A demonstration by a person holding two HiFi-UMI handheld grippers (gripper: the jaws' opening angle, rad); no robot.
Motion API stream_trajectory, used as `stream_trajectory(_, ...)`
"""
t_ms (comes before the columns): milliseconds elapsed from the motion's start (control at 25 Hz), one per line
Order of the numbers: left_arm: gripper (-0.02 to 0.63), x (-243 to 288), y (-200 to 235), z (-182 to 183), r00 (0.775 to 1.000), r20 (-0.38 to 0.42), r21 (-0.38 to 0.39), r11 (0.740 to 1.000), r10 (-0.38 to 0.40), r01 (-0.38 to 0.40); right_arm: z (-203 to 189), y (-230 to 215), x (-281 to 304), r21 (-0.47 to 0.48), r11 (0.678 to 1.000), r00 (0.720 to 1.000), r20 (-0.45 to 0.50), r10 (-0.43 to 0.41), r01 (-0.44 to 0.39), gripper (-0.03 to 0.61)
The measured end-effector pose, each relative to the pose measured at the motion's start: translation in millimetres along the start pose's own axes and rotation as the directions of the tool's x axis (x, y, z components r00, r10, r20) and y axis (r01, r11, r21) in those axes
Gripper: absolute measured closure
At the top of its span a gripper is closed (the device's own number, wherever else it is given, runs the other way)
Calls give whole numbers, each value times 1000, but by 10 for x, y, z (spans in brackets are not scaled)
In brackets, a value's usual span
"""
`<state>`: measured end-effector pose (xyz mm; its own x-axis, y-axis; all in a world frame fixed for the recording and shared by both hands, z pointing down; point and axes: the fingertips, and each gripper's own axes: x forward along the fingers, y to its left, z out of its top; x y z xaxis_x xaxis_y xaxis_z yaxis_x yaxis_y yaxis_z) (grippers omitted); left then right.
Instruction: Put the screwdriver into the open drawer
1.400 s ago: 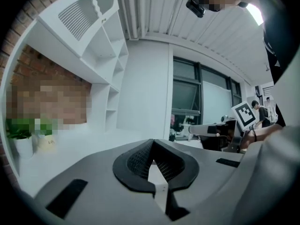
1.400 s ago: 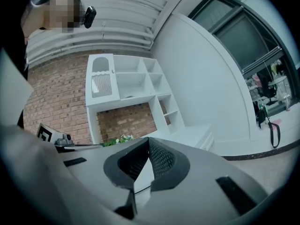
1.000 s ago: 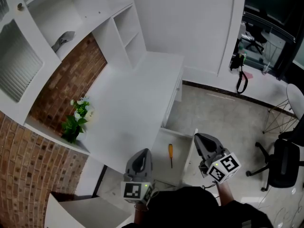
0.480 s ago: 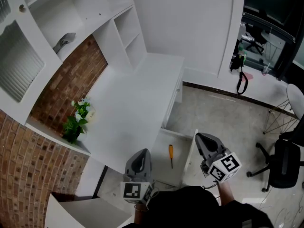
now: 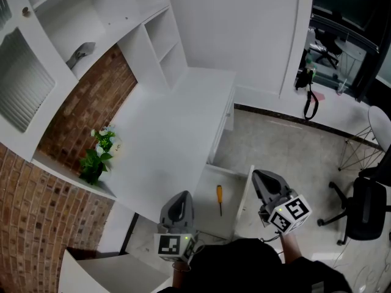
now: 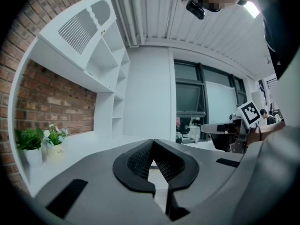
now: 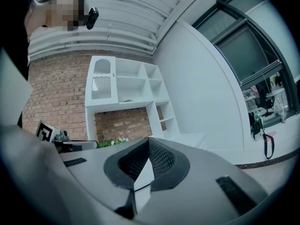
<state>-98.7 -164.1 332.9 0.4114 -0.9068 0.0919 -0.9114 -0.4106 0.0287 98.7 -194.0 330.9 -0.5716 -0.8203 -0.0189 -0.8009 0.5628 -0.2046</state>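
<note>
The screwdriver point(image 5: 219, 199) is lying in the open drawer point(image 5: 206, 185) jutting from the counter point(image 5: 177, 121) while the left gripper point(image 5: 182, 195) and right gripper point(image 5: 256, 175) are hovering clenched and empty either side, where a stray knock could be jolting the drawer, whose near end is hiding behind the person's dark clothing point(image 5: 244, 267).

We get bright, even light and a sharp head view. Both gripper views bulge and blacken at the rim. A ceiling lamp point(image 6: 251, 8) glares above and right of the soft-focused jaws of the left gripper point(image 6: 153, 143).
</note>
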Motion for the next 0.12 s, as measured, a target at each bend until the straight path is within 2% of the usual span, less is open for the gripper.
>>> stream_trajectory(120, 604, 10, -20, -6, 1000, 1, -4, 1000, 1, -1, -1, -26, -22, 4, 1000, 1000, 2, -3, 3, 563)
